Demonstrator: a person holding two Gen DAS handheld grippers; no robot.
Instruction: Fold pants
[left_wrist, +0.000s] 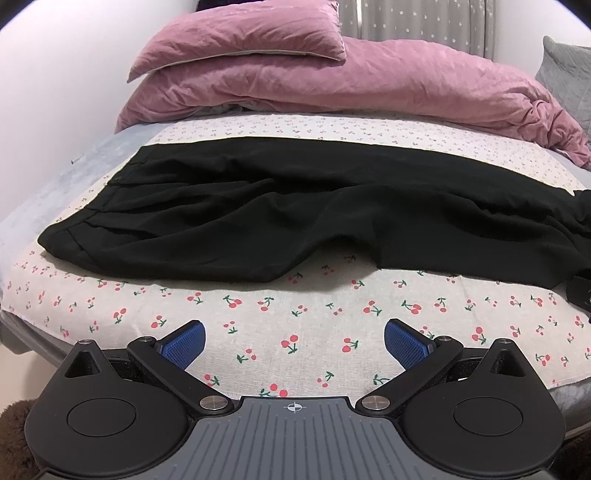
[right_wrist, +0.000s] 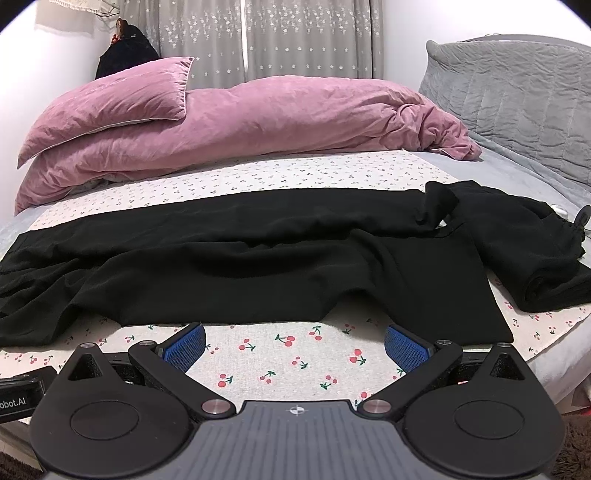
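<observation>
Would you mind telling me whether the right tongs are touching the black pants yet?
Apart. The right wrist view shows the right tongs open over cherry-print sheet, short of the pants.

The left gripper (left_wrist: 294, 341) is level, its jaws spread wide, the blue pads (left_wrist: 184, 345) angled outward and holding nothing. The right gripper (right_wrist: 294, 343) has the same pose: level, wide apart, blue pads (right_wrist: 406, 349) bare, nothing between them. Neither touches anything.
</observation>
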